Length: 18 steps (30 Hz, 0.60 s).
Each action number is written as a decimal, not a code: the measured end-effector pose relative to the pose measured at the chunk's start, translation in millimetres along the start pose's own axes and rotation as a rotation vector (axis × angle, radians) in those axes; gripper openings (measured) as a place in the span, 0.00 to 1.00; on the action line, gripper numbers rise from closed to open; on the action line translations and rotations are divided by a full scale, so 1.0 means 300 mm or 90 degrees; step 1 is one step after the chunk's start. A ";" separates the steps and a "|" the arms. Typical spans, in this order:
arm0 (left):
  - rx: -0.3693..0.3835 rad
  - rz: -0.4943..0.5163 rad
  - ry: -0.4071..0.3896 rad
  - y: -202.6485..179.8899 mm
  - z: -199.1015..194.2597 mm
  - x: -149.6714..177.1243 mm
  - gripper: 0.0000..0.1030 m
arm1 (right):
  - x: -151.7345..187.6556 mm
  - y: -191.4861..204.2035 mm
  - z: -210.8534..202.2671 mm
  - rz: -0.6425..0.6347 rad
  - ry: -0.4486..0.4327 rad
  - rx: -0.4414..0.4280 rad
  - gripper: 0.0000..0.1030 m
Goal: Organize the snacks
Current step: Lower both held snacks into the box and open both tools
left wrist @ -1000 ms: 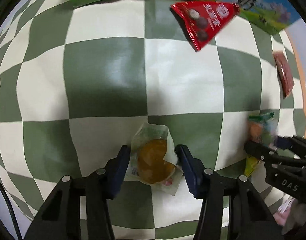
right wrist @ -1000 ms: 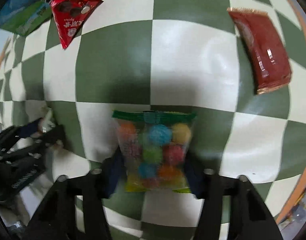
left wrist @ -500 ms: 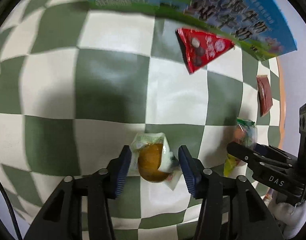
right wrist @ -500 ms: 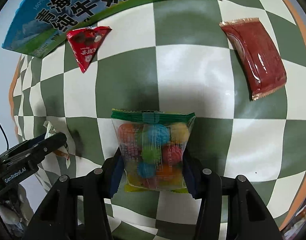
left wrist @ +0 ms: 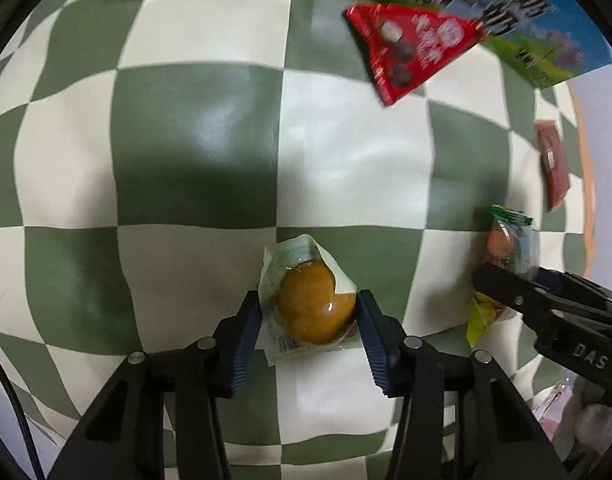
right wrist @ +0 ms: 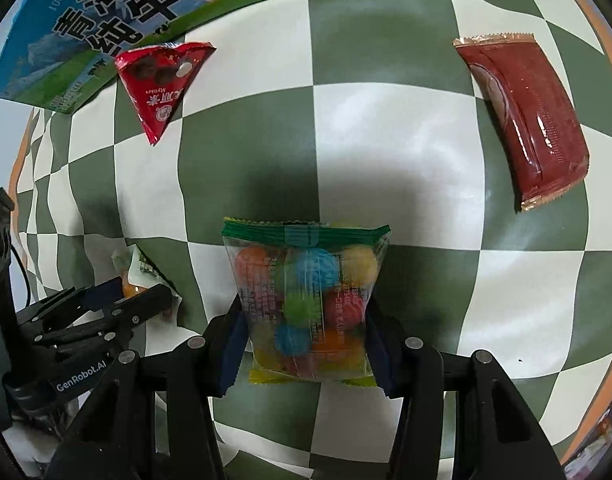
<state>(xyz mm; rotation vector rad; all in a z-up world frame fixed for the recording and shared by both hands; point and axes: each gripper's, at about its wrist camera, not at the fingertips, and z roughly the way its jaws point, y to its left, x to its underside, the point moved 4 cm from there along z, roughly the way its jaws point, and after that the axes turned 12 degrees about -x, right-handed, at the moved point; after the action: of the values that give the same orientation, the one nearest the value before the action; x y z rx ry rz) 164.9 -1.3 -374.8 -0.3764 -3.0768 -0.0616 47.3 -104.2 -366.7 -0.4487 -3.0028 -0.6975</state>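
A: Listing largest first, what is lying out?

B: Item one, the checked cloth (right wrist: 386, 152), green and cream, covering the table. Item two, a milk carton (right wrist: 118, 20) lying flat along the far edge. Item three, a dark red sachet (right wrist: 522, 120), sitting apart on the right. Item four, a red triangular packet (right wrist: 162, 80), its top corner overlapping the carton.

A: And what are the tongs doing?

B: The right gripper (right wrist: 304, 328) is clamping a clear bag of coloured balls (right wrist: 306, 292), fingers pressing both sides. The left gripper (left wrist: 308, 322) is pinching a small wrapped orange-brown snack (left wrist: 310, 304) the same way. Both snacks are sitting between the fingers, close over the cloth; whether they are touching it I cannot tell.

A: How far is the sorting getting?

B: Judging early. Two items are being gripped but placed nowhere, two are waiting untouched, and no collecting spot is showing beyond the carton.
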 end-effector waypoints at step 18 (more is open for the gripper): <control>0.133 0.000 -0.253 -0.029 -0.795 -0.369 0.44 | -0.249 0.268 -0.650 -0.104 -0.166 -0.105 0.53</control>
<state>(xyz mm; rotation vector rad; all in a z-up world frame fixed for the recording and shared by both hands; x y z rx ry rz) 278.6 -46.9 -142.1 -0.4233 -3.4221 0.3762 134.1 -140.6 -163.6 -0.3235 -3.2681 -0.9762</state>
